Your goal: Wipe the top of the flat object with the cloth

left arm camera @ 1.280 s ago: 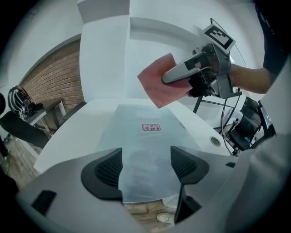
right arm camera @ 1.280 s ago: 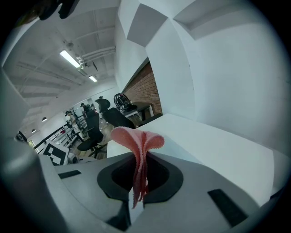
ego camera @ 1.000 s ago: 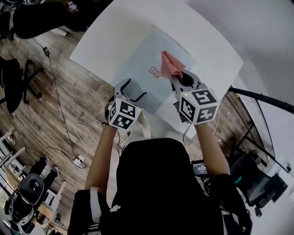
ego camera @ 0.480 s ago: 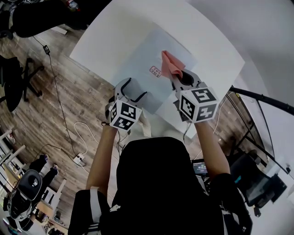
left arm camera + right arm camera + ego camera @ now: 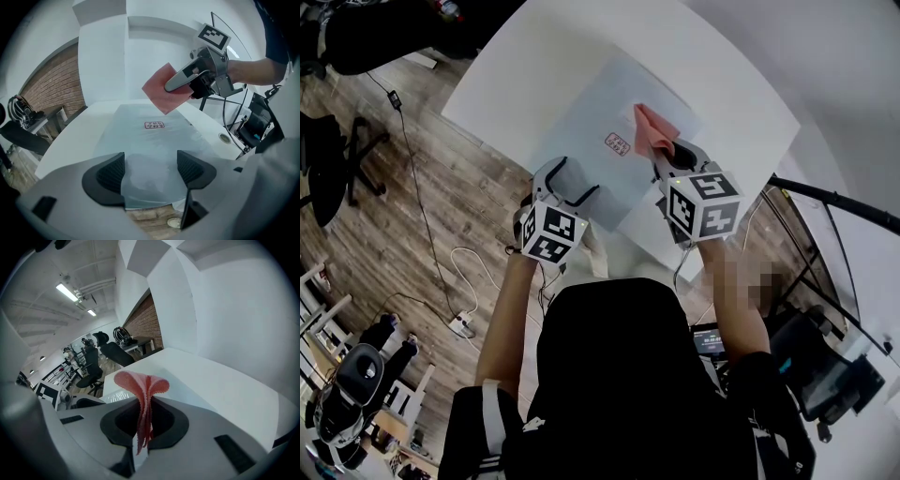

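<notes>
Right gripper [image 5: 662, 152] has edged slightly forward over the white table [image 5: 516, 75] and pale flat sheet [image 5: 581, 131]. Its jaws are clenched on the pink cloth [image 5: 652, 129], held clear above the sheet. Left gripper [image 5: 576, 180] unchanged: jaws apart, empty, at the sheet's near edge. Red label [image 5: 617, 142] near cloth.

sheet [image 5: 586, 127] on table [image 5: 525, 66] | cloth [image 5: 651, 130] in right tool [image 5: 662, 152], above sheet's right | left tool [image 5: 574, 184] at near edge

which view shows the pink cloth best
The left gripper view: the cloth faces it broadside, pinched by the right gripper above the clear sheet. The right gripper view shows it edge-on, folded between its fingers; the head view shows only a small corner.
</notes>
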The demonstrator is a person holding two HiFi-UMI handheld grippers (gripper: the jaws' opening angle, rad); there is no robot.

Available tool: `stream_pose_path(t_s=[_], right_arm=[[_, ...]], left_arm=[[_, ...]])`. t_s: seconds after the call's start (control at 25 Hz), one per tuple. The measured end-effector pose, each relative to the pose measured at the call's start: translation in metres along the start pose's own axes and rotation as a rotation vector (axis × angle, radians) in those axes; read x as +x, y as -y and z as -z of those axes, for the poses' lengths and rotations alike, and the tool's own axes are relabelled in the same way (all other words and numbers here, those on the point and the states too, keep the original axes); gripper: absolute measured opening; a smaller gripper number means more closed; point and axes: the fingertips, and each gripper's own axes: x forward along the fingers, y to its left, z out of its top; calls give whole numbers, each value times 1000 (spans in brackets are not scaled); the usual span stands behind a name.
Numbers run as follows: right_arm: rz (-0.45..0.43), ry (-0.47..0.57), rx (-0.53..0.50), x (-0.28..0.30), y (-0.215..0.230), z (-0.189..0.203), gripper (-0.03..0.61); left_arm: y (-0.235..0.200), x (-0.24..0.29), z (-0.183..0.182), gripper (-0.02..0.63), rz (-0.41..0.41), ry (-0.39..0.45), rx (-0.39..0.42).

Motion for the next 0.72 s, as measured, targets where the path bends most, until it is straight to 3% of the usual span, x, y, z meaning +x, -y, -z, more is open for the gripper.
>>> stream_pose_path(t_s=[0.72], right_arm=[[129, -133, -100, 21, 56, 19, 46]], left_arm=[[-1, -1, -2, 342, 10, 5, -13]])
